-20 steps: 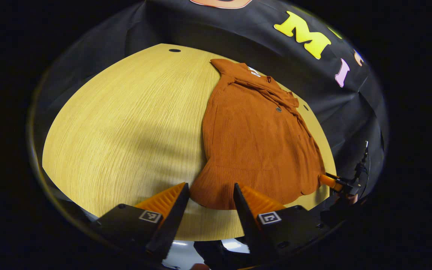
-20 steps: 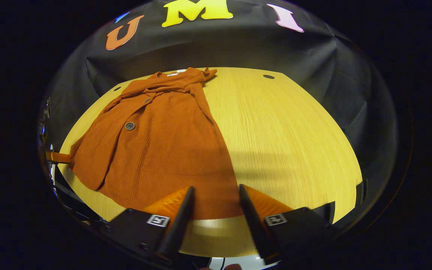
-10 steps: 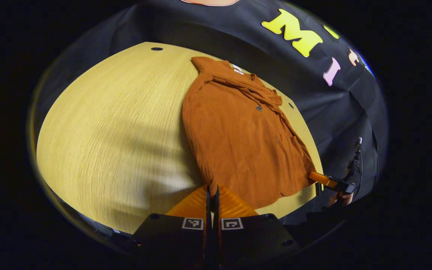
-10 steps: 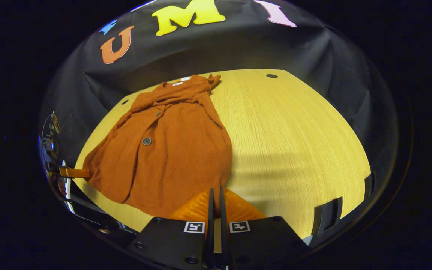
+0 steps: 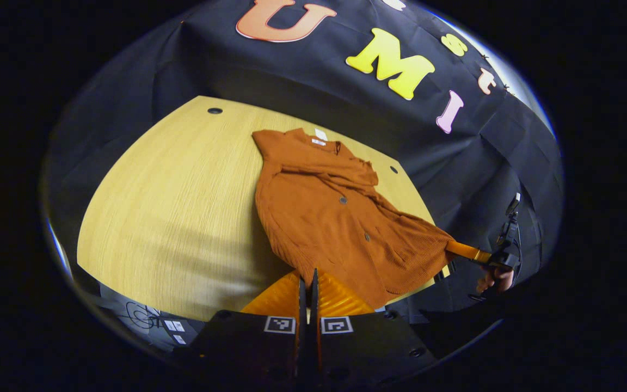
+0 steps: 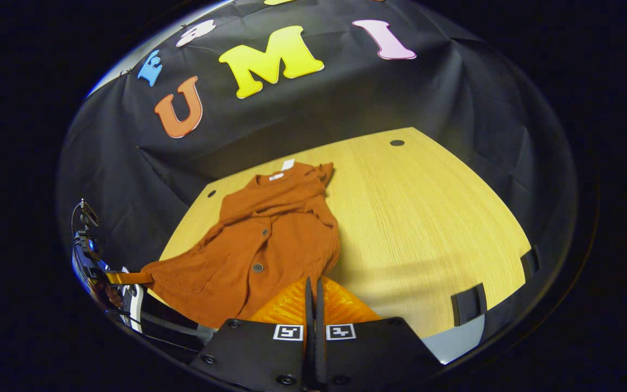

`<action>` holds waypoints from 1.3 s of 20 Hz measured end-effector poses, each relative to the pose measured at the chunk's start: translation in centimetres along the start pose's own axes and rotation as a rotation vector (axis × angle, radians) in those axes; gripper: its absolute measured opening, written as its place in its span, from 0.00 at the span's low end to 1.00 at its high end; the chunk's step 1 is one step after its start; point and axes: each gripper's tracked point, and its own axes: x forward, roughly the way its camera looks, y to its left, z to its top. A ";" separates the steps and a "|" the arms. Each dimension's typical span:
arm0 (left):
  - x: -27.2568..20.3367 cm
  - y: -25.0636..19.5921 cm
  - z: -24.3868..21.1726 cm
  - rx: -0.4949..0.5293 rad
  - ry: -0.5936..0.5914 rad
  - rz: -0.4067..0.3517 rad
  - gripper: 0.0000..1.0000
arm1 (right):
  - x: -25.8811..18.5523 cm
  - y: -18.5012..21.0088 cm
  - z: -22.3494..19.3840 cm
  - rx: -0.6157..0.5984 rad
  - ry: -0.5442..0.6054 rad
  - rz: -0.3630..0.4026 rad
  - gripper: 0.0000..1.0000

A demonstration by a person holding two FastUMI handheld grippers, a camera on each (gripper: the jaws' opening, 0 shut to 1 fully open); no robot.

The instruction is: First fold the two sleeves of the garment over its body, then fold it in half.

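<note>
Both hem corners have lifted off the counter (image 5: 172,196) since a second ago, when the fingers stood apart; now the left hand-held gripper (image 5: 306,283) is pinched together on the garment (image 5: 324,212), the right hand-held gripper (image 6: 313,291) likewise; each bitten hem edge is hidden behind the fingers; collar points at the far wall, long axis running toward the grippers; upper body flat on the counter.
</note>
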 end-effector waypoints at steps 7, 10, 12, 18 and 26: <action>5.7 -2.2 20.3 0.068 -0.200 -0.007 0.03 | 9.0 3.1 20.7 -0.030 -0.141 0.094 0.00; 11.7 -0.9 26.7 0.067 -0.167 -0.009 0.03 | 17.4 2.7 25.5 -0.074 -0.097 0.101 0.00; 17.3 1.8 29.7 0.058 -0.132 0.000 0.03 | 24.6 1.1 26.5 -0.064 -0.037 0.089 0.00; 28.0 8.7 33.2 0.111 -0.138 0.126 0.03 | 37.6 -1.3 26.9 -0.098 0.018 0.048 0.00; 34.5 14.0 32.3 -0.002 -0.164 0.201 0.03 | 45.1 -4.9 25.1 -0.045 0.013 -0.019 0.01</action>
